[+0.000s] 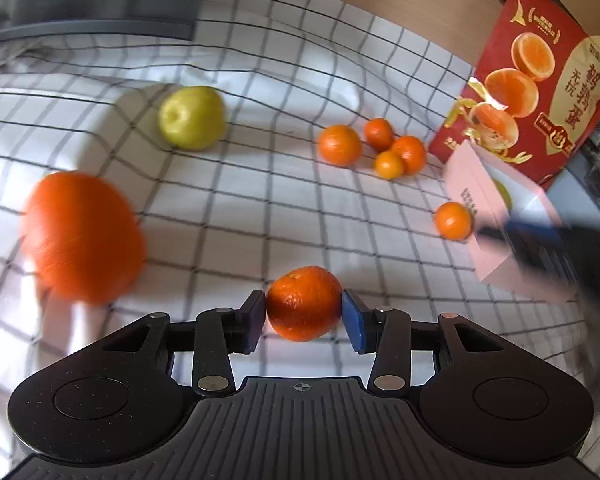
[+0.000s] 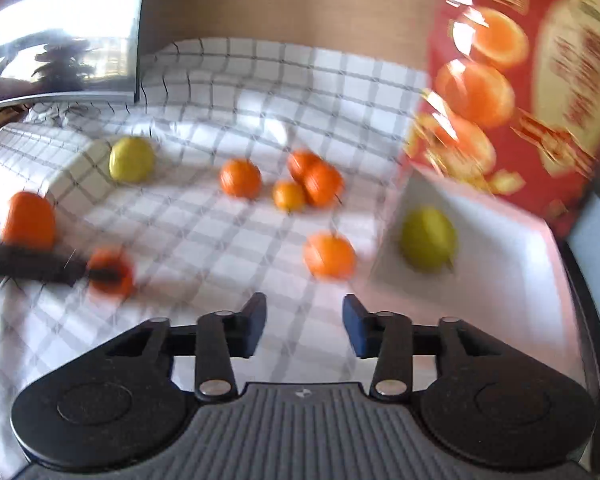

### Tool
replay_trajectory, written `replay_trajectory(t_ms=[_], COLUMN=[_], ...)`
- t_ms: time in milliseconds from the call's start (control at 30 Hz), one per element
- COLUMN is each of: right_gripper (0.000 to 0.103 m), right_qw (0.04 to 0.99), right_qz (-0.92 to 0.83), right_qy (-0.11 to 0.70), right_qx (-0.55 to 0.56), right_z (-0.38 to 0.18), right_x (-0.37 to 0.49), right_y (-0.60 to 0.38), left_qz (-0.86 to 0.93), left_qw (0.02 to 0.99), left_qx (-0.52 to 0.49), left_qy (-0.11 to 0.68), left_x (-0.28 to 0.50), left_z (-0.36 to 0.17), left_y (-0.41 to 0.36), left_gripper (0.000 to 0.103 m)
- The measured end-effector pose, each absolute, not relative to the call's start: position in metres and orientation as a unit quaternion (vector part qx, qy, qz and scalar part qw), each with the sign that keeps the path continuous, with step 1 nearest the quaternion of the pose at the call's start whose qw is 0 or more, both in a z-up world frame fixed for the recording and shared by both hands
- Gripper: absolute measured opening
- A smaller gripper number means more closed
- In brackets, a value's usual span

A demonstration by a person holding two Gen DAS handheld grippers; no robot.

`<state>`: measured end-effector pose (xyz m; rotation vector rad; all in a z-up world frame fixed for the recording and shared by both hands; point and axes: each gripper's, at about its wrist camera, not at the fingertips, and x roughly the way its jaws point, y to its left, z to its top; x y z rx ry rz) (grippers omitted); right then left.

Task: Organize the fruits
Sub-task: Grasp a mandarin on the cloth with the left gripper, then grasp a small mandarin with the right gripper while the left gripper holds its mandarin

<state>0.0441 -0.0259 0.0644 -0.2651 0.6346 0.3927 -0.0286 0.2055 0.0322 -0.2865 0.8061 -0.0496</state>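
My left gripper (image 1: 303, 314) is shut on a small mandarin (image 1: 303, 304), its blue pads pressing both sides above the checked cloth (image 1: 228, 208). The right wrist view shows that gripper as a dark blur (image 2: 40, 264) with the same mandarin (image 2: 112, 270). My right gripper (image 2: 304, 324) stands open with nothing between its fingers, just left of a pale pink box (image 2: 500, 248) holding a yellow-green fruit (image 2: 428, 238). A lone mandarin (image 2: 329, 254) lies in front of the box. Several mandarins (image 1: 340, 145) cluster further back. A large orange (image 1: 82, 236) and a yellow-green fruit (image 1: 191, 117) lie at the left.
A tall red carton printed with oranges (image 1: 540, 80) stands behind the pink box (image 1: 500, 216) at the right. A dark monitor (image 2: 64, 32) stands at the back left, with a wooden wall behind. The cloth is rumpled and raised at the left.
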Motion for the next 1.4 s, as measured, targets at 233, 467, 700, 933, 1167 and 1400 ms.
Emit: replay_trajectory(t_ms=[233,467,700,933,1167,1400], right_gripper=[0.035,0.034,0.028,0.038,0.039,0.042], right_qw=[0.928,0.918,0.906,0.911,0.92,0.894], right_qz=[0.164,0.131,0.198,0.221,0.178,0.184], right_qy=[0.291,0.299,0.331,0.306,0.292,0.391], right_qx=[-0.163,-0.226,-0.172,-0.165,-0.19,-0.122], right_z=[0.049,0.022,0.038,0.042,0.041,0.031], right_x=[0.13,0.172,0.119,0.058,0.095,0.16], right_y=[0.048,0.079,0.039,0.006,0.016,0.021], left_qz=[-0.023,-0.034,-0.05,-0.054,-0.065,-0.059], left_qw=[0.907,0.907,0.908,0.906,0.91,0.91], left_qx=[-0.164,-0.163,-0.147,-0.135,-0.132,-0.141], left_qy=[0.387,0.386,0.39,0.397,0.387,0.385], left_x=[-0.045,-0.052,-0.052,-0.051,-0.057,-0.073], left_z=[0.028,0.024,0.027,0.027,0.036,0.037], left_y=[0.214,0.216,0.214,0.211,0.209,0.214], left_gripper=[0.047,0.047,0.047,0.047,0.047,0.047])
